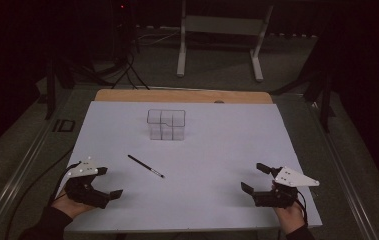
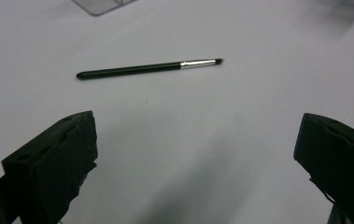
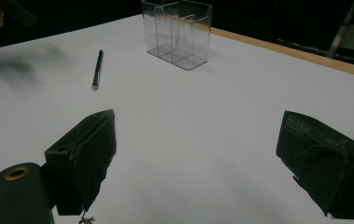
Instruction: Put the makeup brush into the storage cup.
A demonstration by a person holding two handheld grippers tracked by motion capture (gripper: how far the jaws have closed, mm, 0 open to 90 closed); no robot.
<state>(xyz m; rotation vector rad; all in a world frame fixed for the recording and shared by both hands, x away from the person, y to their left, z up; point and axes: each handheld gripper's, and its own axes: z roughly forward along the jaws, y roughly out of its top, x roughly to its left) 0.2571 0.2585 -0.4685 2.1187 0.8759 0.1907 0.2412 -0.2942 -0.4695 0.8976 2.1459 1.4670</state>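
Grippers at rest on white table (image 1: 217,200) — left gripper (image 1: 108,181) and right gripper (image 1: 253,178) both jaws wide, holding nothing. Black brush (image 1: 146,166) lies flat between them, nearer left; clear organizer (image 1: 166,124) stands beyond.

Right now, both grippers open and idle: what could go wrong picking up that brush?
1. The brush is thin and lies flat on the white sheet, so the left gripper may slip off or roll it.
2. The clear organizer looks light; a bump could tip it.
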